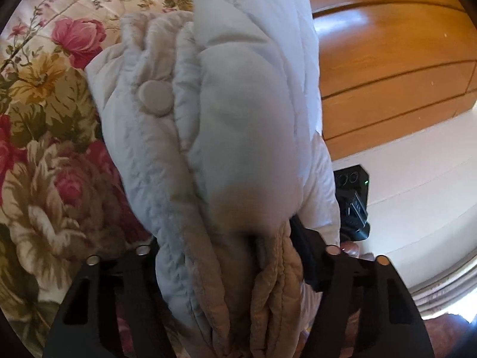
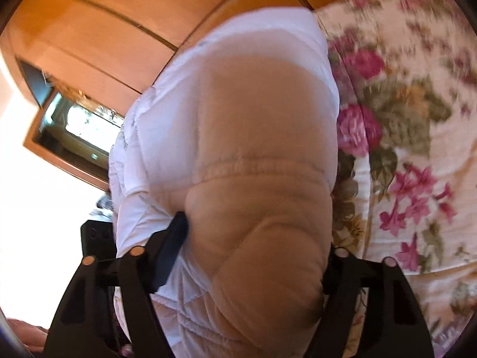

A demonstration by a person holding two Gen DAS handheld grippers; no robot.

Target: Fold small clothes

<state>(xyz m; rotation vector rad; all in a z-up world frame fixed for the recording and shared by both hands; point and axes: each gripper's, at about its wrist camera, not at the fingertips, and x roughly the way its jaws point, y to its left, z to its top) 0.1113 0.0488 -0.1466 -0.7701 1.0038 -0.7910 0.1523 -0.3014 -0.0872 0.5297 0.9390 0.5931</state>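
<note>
Between both grippers' fingers [image 1: 307,256] bulges the padded jacket [image 1: 238,119].

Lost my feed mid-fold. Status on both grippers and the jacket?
Left gripper shut on jacket. Right gripper shut on it too. Jacket bunched, held up over the floral bedspread. Nothing in the way.

Floral bedspread [image 1: 44,113], wooden wardrobe doors [image 1: 387,59], wood-framed mirror [image 2: 74,131], white wall [image 1: 417,164]
</note>
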